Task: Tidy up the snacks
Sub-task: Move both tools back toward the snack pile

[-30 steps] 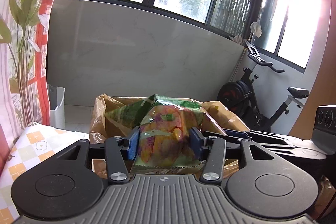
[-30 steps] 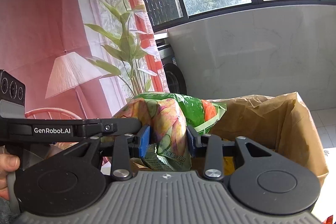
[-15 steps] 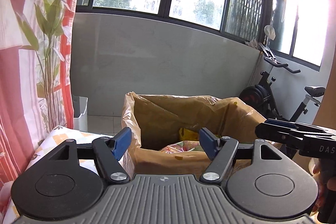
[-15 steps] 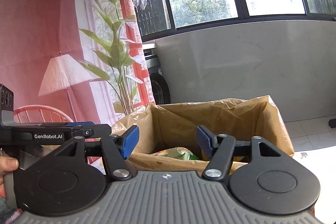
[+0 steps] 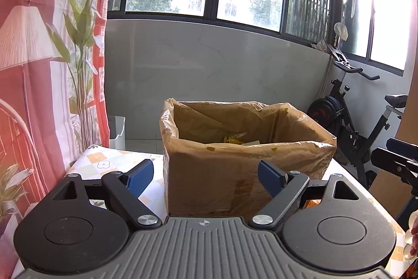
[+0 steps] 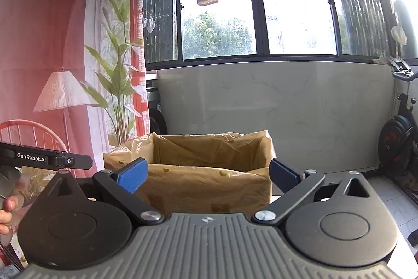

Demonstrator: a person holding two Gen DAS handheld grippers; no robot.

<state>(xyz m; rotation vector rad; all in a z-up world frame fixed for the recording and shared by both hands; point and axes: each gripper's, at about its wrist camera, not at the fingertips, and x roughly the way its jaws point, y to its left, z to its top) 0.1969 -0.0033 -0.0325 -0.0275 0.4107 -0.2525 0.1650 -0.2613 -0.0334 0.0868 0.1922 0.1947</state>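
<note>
- Left hand-held gripper (image 5: 205,175): blue pads spread wide, nothing between them.
- Right hand-held gripper (image 6: 208,175): likewise spread, nothing held.
- Snack packets (image 5: 239,141) lie inside plastic-lined cardboard box (image 5: 235,161) on counter (image 5: 104,161), just ahead of both.

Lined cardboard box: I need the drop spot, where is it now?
The lined cardboard box sits centre in both wrist views, on the patterned tablecloth, just beyond the open jaws.
</note>
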